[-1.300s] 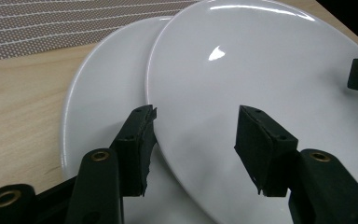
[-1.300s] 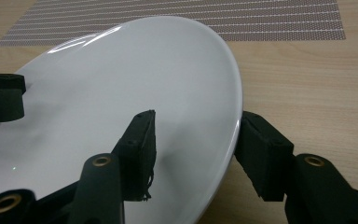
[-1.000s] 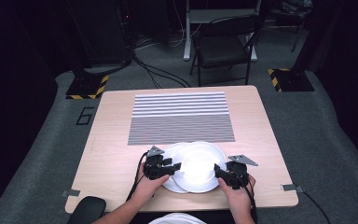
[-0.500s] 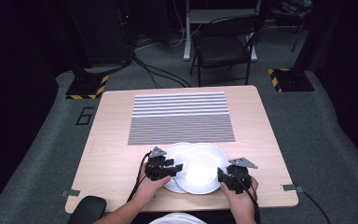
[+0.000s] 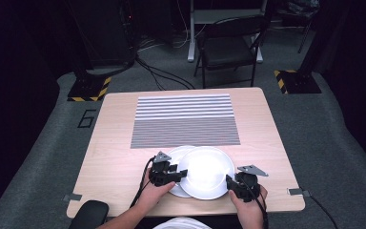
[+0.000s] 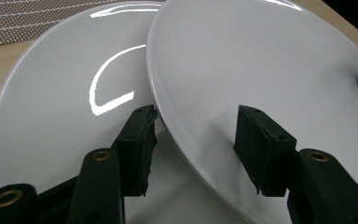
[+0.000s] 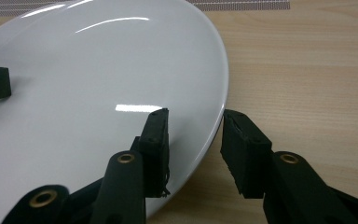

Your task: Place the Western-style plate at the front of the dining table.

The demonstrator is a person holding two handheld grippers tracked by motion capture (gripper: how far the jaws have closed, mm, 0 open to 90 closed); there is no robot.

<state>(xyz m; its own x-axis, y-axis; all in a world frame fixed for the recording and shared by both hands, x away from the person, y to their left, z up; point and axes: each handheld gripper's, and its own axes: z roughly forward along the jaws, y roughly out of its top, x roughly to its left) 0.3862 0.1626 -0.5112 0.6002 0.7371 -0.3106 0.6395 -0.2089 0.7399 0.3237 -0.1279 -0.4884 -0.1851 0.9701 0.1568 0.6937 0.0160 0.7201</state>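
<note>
Plates, glossy white: both tongs (image 5: 177,175) (image 5: 229,182) clamp the upper plate (image 5: 205,171), overlapping the lower plate (image 5: 174,155).

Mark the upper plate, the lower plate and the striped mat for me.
upper plate (image 5: 206,171), high view, its centre.
lower plate (image 6: 60,107), left gripper view, its bare inner face.
striped mat (image 5: 185,119), high view, its middle.

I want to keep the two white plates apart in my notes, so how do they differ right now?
The upper plate lies partly over the lower plate, covering its right part. The upper plate sits further right; the lower plate pokes out at the left. The left gripper and right gripper both straddle the upper plate's rim; the lower plate just rests on the table. Both are plain, glossy, round and white.
</note>
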